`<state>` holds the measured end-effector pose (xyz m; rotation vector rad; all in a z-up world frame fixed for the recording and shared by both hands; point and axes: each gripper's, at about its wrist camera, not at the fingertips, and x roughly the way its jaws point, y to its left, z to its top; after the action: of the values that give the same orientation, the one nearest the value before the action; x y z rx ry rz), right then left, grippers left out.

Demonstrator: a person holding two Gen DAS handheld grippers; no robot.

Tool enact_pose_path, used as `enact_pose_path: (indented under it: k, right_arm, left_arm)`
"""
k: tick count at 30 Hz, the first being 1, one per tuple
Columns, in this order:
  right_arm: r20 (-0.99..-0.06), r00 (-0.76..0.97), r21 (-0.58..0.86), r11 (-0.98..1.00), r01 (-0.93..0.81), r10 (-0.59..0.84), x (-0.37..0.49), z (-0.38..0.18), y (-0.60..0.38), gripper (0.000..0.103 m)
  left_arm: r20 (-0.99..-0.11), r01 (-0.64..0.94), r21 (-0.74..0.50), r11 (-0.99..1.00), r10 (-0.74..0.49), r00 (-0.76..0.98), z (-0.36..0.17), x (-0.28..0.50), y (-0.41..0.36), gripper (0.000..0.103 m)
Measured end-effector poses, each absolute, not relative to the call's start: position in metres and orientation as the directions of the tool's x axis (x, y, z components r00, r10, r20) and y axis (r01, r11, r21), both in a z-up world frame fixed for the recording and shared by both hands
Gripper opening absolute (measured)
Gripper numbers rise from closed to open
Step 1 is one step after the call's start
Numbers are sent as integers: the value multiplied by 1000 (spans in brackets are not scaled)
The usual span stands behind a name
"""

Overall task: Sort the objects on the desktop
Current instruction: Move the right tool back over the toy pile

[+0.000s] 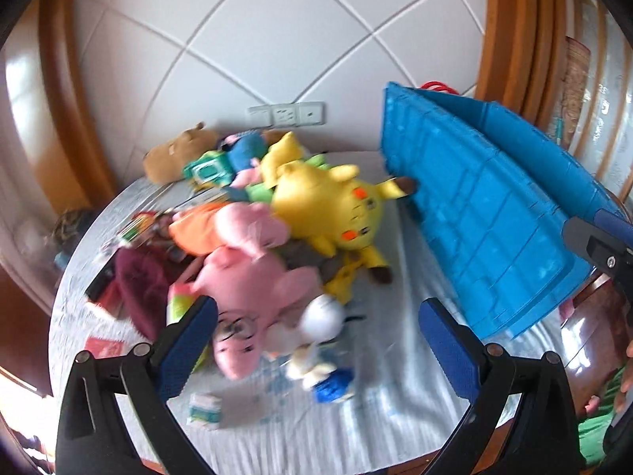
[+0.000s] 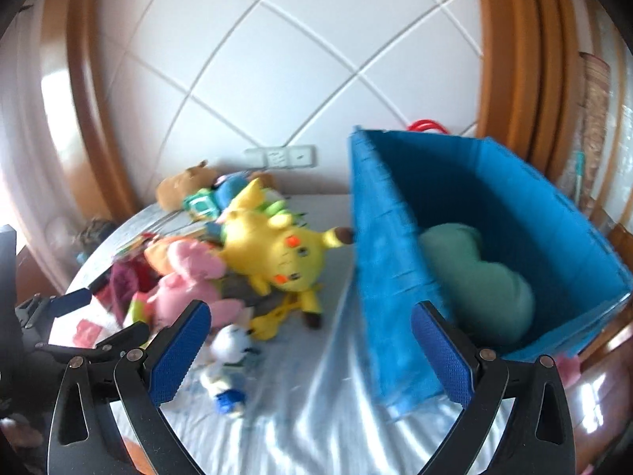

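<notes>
A heap of plush toys lies on the cloth-covered round table [image 1: 395,403]: a yellow Pikachu plush [image 1: 328,206] [image 2: 273,253], a pink plush [image 1: 245,277] [image 2: 186,289] and a small white-and-blue plush [image 1: 320,332] [image 2: 229,356]. A blue bin [image 1: 494,217] [image 2: 387,277] stands on the right, tilted, with a green plush [image 2: 482,277] inside. My left gripper [image 1: 316,340] hovers open over the pink and white plushes, touching neither. My right gripper [image 2: 312,348] is open and empty in front of the bin's near wall.
A brown plush [image 1: 178,150], a teal toy [image 1: 203,170], a dark red cloth [image 1: 138,281], a red booklet [image 1: 105,346] and a small carton [image 1: 203,405] lie on the table's left side. Wall sockets [image 1: 285,114] sit behind. Wooden frames flank the tiled wall.
</notes>
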<state>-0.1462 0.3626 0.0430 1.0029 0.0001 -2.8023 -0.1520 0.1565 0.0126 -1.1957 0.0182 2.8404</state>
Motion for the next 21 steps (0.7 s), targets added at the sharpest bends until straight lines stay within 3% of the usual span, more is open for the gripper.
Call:
enact_pose_path:
  k: [21]
  right_arm:
    - [-719, -657, 76, -966, 247, -225, -142, -14, 212, 102]
  left_arm:
    - [-752, 83, -26, -996, -35, -658, -24, -118, 3, 103]
